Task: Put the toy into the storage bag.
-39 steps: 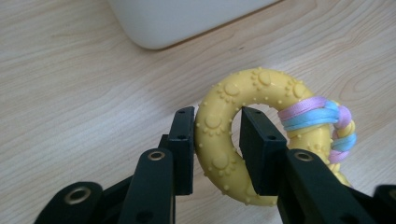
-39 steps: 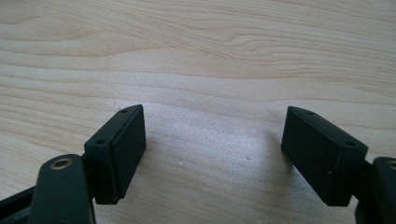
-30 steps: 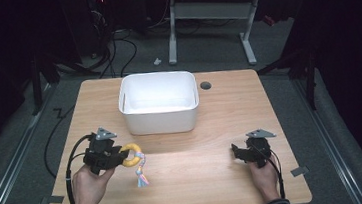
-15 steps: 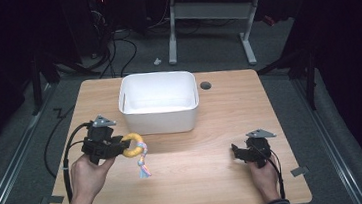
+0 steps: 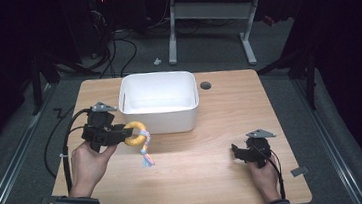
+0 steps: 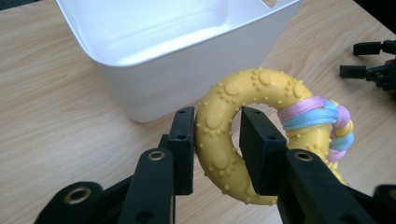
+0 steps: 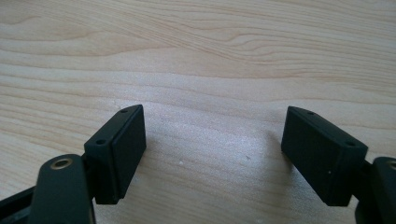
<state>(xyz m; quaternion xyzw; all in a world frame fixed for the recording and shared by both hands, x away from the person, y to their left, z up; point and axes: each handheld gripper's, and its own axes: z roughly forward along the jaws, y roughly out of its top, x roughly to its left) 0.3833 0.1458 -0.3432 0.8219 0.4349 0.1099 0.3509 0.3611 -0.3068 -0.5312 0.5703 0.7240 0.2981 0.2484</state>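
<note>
Clamping one side of the yellow ring toy (image 6: 233,140), the left gripper (image 5: 122,134) holds it lifted just in front of the white bin (image 5: 159,104), a pastel braid (image 5: 146,153) dangling beneath. The right gripper (image 5: 238,151) rests on the table (image 5: 217,189), jaws apart. The left gripper view shows the toy's raised suns; the high view shows the bin's bare inside.

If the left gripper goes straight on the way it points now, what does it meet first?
Probably the white bin: the left gripper, shut on the yellow ring, points at its near wall. How much gap remains is hard to judge.
</note>
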